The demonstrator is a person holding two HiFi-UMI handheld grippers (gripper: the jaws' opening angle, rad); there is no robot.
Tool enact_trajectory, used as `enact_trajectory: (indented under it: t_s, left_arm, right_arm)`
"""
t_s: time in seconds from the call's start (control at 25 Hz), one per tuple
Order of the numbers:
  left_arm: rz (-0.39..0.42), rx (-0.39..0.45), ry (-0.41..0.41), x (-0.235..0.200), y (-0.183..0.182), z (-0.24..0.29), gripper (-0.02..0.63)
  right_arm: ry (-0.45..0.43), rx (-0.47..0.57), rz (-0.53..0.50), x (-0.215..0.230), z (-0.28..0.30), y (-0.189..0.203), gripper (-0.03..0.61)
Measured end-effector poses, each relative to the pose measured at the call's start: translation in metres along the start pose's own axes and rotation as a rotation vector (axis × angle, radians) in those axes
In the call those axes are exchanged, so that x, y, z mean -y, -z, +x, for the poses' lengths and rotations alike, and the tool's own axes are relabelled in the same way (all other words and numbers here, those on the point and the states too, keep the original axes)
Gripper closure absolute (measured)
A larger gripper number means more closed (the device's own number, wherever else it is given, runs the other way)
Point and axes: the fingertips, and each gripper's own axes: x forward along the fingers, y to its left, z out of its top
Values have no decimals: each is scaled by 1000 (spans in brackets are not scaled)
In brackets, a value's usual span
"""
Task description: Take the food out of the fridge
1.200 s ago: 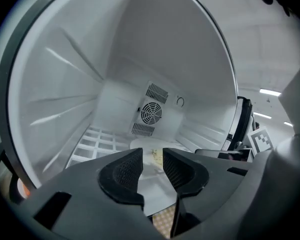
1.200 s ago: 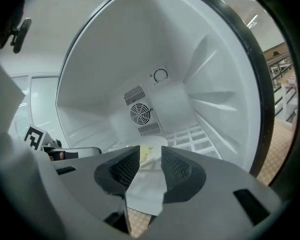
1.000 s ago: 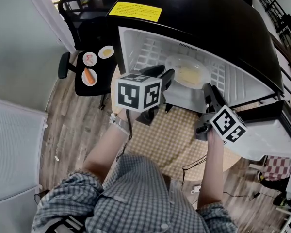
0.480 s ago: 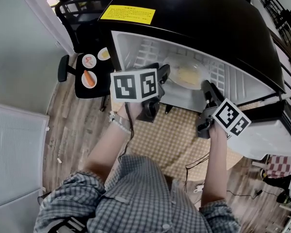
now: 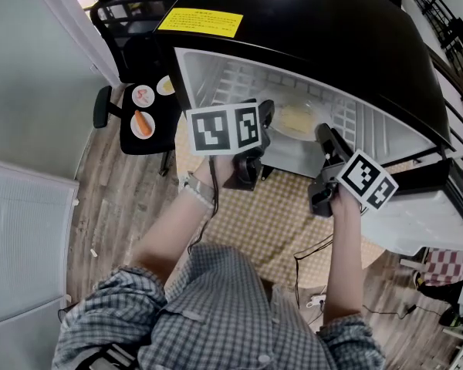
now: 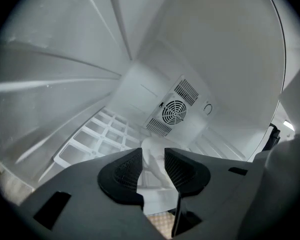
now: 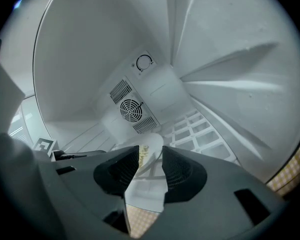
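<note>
Grey checked shirt (image 5: pixel 216 314): nearest the camera, at the bottom of the head view; two bare forearms reach forward from it.
Left gripper (image 6: pixel 153 160): at the open front of the fridge, pointing inward and slightly down.
Left fingers (image 6: pixel 121 174): apart, and they have just been opening. The dish shows in the gap beyond them, and nothing is pressed between the pads.
Right gripper (image 7: pixel 150 163): also at the fridge's front, to the right of the left one and aimed inward the same way.
Right fingers (image 7: pixel 179 170): apart and gripping nothing; the dish shows through the gap, farther in.
Beige checked cloth (image 5: pixel 278 222): below both grippers, in front of the fridge's front edge.
Fridge (image 5: pixel 332 29): black outside and white inside, open toward the person.
Door (image 5: pixel 424 222): white-lined, standing out at the fridge's right.
Yellow label (image 5: pixel 201 21): on the fridge's black top, near its left corner.
Shelf (image 6: pixel 97 136): a white grid inside the fridge.
Dish of food (image 5: pixel 297 119): a clear round dish with pale yellow food. It sits on the shelf about midway between the side edges, ahead of both grippers and touched by neither.
Fan grille (image 6: pixel 175 112): round, on the back wall behind the dish.
Chair (image 5: pixel 150 141): black, on the wood floor (image 5: pixel 116 206) left of the fridge.
Plates (image 5: pixel 142 122): three small ones on the chair seat; the nearest holds an orange piece.
</note>
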Motion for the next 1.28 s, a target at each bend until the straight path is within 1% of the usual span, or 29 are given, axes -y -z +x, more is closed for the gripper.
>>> enact_trajectory:
  t_s: [0.08, 0.28, 0.44, 0.68, 0.84, 0.92, 1.0, 1.16, 1.28]
  left_arm:
    - [-8, 2, -1, -1, 1, 0, 472]
    - [-83, 8, 14, -3, 5, -6, 489]
    - [-111, 13, 17, 0, 10, -12, 489]
    - [-148, 25, 25, -1, 16, -17, 499]
    - [-246, 69, 55, -4, 17, -25, 495]
    - [-291, 84, 73, -6, 20, -30, 489]
    - [-326, 89, 90, -5, 24, -32, 486]
    - [-404, 90, 130, 5, 34, -31, 483]
    - [-460, 84, 157, 12, 43, -26, 483]
  right_arm:
    - [-4, -2, 12, 0, -1, 1, 469]
    - [-16, -4, 35, -2, -7, 4, 469]
    - [-26, 2, 51, -3, -12, 6, 469]
    - [-28, -1, 47, -3, -14, 9, 469]
    - [-35, 15, 82, -3, -18, 11, 469]
    - [-57, 18, 138, -4, -22, 16, 468]
    - [-76, 16, 193, -4, -25, 22, 468]
    - [-131, 7, 236, -8, -24, 27, 468]
    - [-175, -3, 289, -15, -20, 30, 468]
